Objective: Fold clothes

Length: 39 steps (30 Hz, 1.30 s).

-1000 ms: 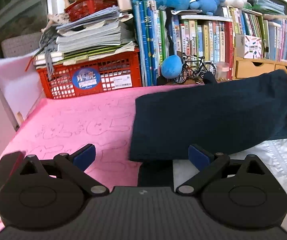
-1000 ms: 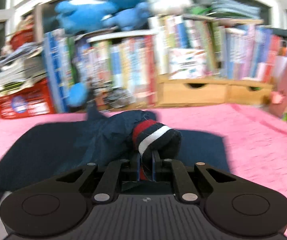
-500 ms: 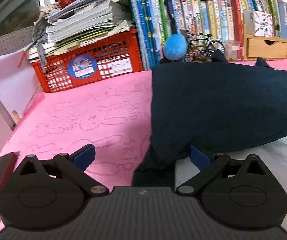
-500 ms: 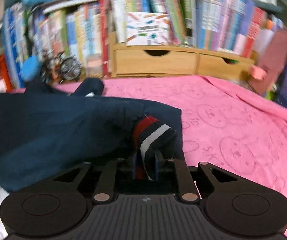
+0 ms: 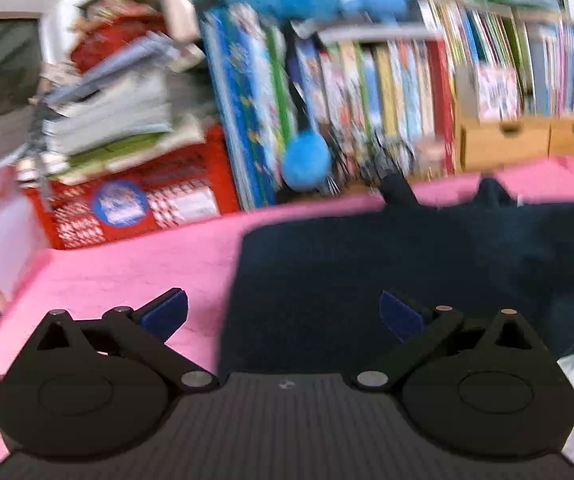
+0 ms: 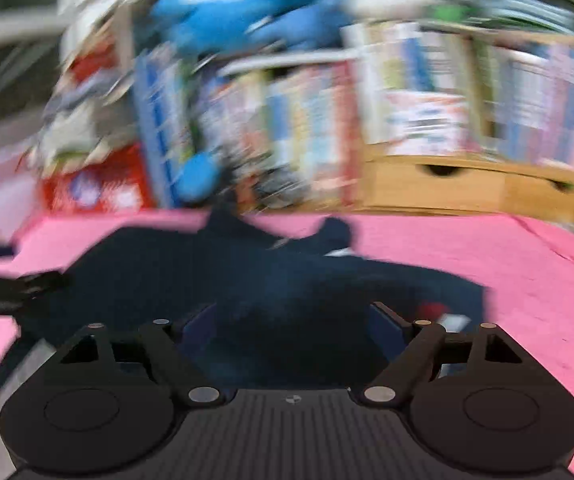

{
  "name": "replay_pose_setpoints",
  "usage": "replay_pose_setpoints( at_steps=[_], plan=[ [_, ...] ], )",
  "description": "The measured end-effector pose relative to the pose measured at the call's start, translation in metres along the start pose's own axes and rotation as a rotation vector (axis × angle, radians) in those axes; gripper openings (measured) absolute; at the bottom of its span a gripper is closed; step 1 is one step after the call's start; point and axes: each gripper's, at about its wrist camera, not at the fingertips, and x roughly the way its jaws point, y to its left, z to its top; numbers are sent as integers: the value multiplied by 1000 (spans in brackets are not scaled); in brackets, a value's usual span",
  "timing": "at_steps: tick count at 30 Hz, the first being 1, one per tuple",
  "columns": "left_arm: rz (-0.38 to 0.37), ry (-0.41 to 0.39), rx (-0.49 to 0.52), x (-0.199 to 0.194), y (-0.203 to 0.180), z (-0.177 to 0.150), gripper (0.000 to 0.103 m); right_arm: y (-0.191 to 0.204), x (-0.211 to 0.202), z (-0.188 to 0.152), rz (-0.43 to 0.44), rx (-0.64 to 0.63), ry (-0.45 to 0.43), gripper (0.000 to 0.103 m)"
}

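1. Navy garment point(image 5: 427, 272) is seen spread flat on the pink cloth point(image 5: 135, 268); the left gripper point(image 5: 283, 312) is held wide apart above its near edge, with nothing clamped.
2. Striped cuff point(image 6: 441, 314), shown only in the right wrist view, lies beside the right gripper point(image 6: 291, 328), whose jaws are opening over the fabric, pads clear.
3. Red crate point(image 5: 135, 208) and wooden drawers point(image 6: 467, 188) are blurred.

blur: your bookshelf point(image 6: 367, 120) in the right wrist view smears past reading, titles lost | cut off: navy garment point(image 5: 427, 272) runs out of the left wrist view's right edge | hidden: its near hem sits behind the left gripper point(image 5: 283, 314) body | unclear: striped cuff point(image 6: 443, 314) only a red-white smudge beside your right gripper's point(image 6: 291, 328) opening jaws
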Motion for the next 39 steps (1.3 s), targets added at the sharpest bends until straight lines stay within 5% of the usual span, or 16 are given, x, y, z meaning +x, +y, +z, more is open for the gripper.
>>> replay_pose_setpoints(
  at_steps=[5,13,22,34,39],
  plan=[
    [22,95,13,35,-9,-24,103,20,59,-19,-46,-13,171,84],
    [-3,84,-26,38,-3,-30,103,17,63,-24,-73,-6,154,96],
    [-18,92,-55,39,1,-29,103,20,61,-22,-94,-6,172,98],
    [-85,129,-150,43,17,-28,103,102,54,-3,-145,-329,145,97],
    [-95,136,-164,44,20,-26,103,112,59,-2,-136,-348,161,97]
  ],
)
